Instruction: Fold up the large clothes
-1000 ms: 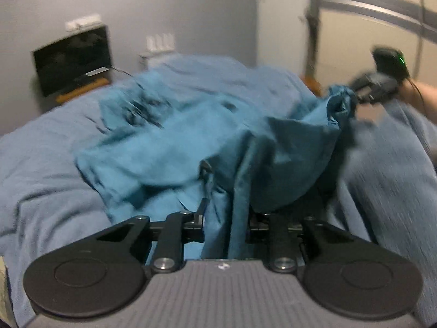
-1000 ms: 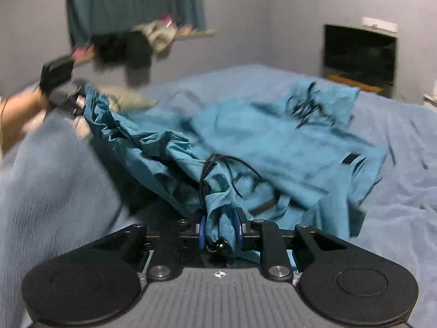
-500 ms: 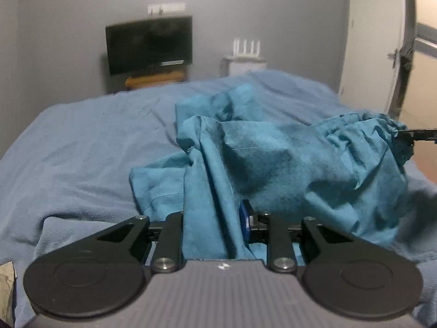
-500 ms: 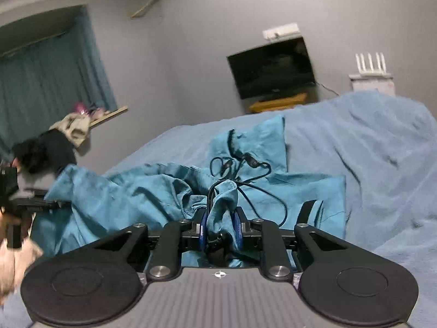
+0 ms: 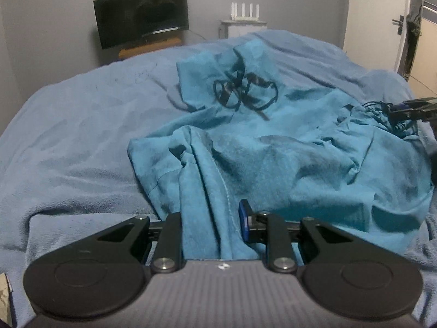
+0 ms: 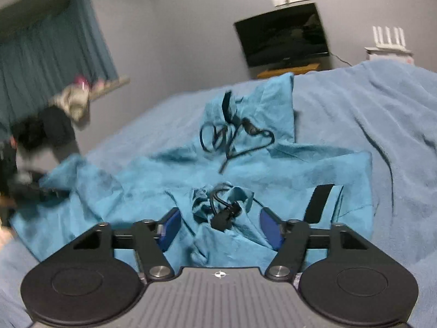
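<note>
Lying crumpled across the bed [image 5: 68, 142], the teal garment [image 5: 286, 158] has a black drawstring [image 5: 240, 90] looped on top. L gripper [image 5: 211, 224] pinches a fold of the garment's near edge. R gripper [image 6: 218, 225] is spread wide, w/ a bunched bit of cloth & cord toggle [image 6: 225, 214] between the fingers, not clamped.

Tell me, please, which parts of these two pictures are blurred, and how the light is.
Left wrist view: dim, even room light with no glare; the teal jacket is fairly sharp, while the television looks soft and the edges bend from the fisheye lens. Right wrist view: the left edge is smeared, so the curtain and the pile of clothes are unclear; the black drawstring stays readable.
</note>
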`<state>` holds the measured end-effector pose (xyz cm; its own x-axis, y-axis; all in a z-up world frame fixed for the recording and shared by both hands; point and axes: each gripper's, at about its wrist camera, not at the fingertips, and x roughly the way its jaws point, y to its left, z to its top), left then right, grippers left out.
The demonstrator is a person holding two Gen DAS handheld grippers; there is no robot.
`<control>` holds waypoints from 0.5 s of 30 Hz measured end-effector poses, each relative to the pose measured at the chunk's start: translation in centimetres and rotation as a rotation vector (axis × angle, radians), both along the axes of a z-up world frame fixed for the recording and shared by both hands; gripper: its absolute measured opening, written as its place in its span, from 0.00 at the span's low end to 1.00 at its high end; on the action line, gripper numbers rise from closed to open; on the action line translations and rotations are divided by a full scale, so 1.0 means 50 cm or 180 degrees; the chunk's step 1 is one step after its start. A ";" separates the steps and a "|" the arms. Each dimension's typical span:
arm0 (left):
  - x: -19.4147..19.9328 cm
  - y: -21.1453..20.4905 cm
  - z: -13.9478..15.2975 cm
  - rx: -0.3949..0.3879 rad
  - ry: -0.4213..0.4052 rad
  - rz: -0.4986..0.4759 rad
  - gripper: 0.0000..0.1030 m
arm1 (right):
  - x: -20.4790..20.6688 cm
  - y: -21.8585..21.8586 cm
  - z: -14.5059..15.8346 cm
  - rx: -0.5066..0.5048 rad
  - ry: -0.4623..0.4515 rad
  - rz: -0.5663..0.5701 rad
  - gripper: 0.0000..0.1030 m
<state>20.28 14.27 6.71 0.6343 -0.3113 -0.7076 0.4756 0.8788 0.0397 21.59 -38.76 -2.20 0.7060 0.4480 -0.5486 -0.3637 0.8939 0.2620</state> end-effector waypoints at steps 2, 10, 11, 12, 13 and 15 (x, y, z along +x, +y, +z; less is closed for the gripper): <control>0.009 -0.004 -0.013 0.0026 0.0028 -0.0036 0.20 | -0.001 0.003 -0.001 -0.0068 0.0023 0.0107 0.60; 0.038 -0.019 -0.047 0.0126 0.0040 -0.0123 0.19 | -0.022 -0.003 -0.029 -0.0608 0.0123 0.0137 0.57; 0.041 -0.019 -0.044 0.0116 0.0000 -0.0117 0.19 | -0.019 -0.007 -0.035 -0.0520 0.0124 0.0092 0.55; 0.043 -0.020 -0.039 0.0095 -0.0045 -0.0116 0.18 | -0.017 -0.010 -0.036 -0.0457 0.0096 0.0045 0.46; 0.046 -0.020 -0.030 0.0085 -0.0102 -0.0107 0.18 | -0.015 -0.011 -0.033 -0.0418 0.0054 0.0003 0.39; 0.057 -0.025 -0.010 0.0100 -0.0221 -0.0106 0.17 | -0.017 -0.017 -0.015 -0.0350 -0.0122 -0.0092 0.33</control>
